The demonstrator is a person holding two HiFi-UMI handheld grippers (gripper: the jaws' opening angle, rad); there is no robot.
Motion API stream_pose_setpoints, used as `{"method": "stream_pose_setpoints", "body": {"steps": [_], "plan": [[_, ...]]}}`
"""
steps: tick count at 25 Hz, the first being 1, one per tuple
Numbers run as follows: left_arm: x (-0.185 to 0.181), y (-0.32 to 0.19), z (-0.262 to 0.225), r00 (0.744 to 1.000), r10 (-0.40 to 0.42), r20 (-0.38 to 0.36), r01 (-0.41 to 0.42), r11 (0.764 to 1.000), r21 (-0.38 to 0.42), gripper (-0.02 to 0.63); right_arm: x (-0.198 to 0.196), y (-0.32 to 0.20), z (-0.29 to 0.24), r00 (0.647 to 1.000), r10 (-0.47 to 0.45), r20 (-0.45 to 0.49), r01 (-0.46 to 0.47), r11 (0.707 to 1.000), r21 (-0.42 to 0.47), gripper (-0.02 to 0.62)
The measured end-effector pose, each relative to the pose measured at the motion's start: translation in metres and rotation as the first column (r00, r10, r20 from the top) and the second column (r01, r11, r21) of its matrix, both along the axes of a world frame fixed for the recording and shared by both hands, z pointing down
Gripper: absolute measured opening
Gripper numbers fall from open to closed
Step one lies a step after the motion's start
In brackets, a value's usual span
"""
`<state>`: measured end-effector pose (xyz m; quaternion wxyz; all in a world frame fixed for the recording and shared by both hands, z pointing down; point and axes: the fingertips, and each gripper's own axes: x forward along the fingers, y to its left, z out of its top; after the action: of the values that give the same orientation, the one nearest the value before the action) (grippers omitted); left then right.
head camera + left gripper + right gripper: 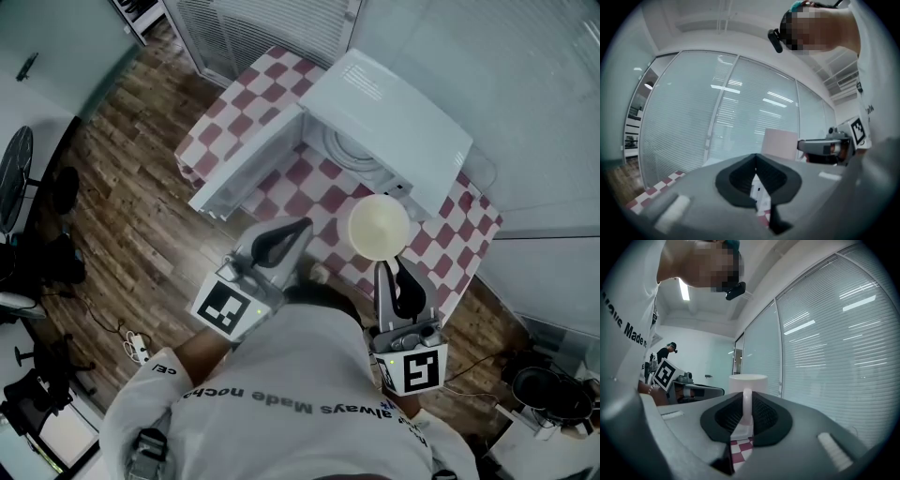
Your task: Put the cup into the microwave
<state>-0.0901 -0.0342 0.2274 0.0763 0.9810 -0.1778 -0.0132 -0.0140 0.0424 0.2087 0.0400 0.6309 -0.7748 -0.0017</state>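
A cream cup (379, 227) hangs over the red-and-white checked table (448, 251), in front of the white microwave (384, 122). The microwave's door (246, 164) stands swung open to the left. My right gripper (394, 274) is shut on the cup's handle (747, 405), with the cup body (747, 382) just past the jaws. My left gripper (289, 232) floats to the cup's left, in front of the open cavity; its jaws are shut with nothing between them. In the left gripper view, the left gripper (755, 160) faces the cup (779, 143) and the right gripper (825, 146).
The table is small, with wood floor (131, 234) around it. Glass walls with blinds (262, 28) run behind the microwave. A black fan (14, 173) and cables lie at the left. Dark equipment (548, 394) sits at the lower right.
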Motion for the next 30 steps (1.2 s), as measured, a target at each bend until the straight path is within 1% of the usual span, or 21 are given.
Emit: {"method": "stream_pose_setpoints", "body": {"steps": [5, 10, 14, 18, 21, 25, 30], "plan": [[0.022, -0.002, 0.0, 1.0, -0.001, 0.003, 0.001, 1.0, 0.0, 0.003, 0.024, -0.003, 0.003, 1.0, 0.006, 0.008, -0.006, 1.0, 0.0, 0.038], [0.046, -0.006, 0.002, 1.0, -0.01, 0.018, 0.01, 1.0, -0.009, 0.003, 0.047, -0.009, 0.002, 1.0, -0.012, 0.012, 0.012, 1.0, 0.0, 0.04], [0.066, -0.011, -0.002, 1.0, -0.005, 0.006, 0.005, 1.0, 0.024, 0.003, 0.066, -0.014, 0.001, 1.0, -0.019, 0.014, 0.019, 1.0, 0.009, 0.038], [0.082, -0.016, 0.007, 0.999, -0.016, 0.04, 0.016, 1.0, 0.002, 0.003, 0.082, -0.018, 0.005, 0.999, -0.027, 0.02, 0.027, 1.0, 0.007, 0.04], [0.092, -0.019, 0.014, 0.999, -0.016, 0.048, 0.016, 1.0, -0.004, 0.003, 0.09, -0.021, 0.011, 0.999, -0.039, 0.025, 0.039, 0.999, -0.001, 0.04], [0.101, -0.028, 0.016, 1.0, -0.023, 0.015, 0.023, 1.0, 0.013, 0.003, 0.098, -0.031, 0.02, 0.998, -0.052, 0.019, 0.052, 0.999, -0.008, 0.04], [0.105, -0.045, 0.028, 1.0, -0.017, 0.027, 0.017, 1.0, -0.01, 0.003, 0.102, -0.047, 0.029, 0.998, -0.048, 0.026, 0.049, 0.998, -0.029, 0.04]]}}
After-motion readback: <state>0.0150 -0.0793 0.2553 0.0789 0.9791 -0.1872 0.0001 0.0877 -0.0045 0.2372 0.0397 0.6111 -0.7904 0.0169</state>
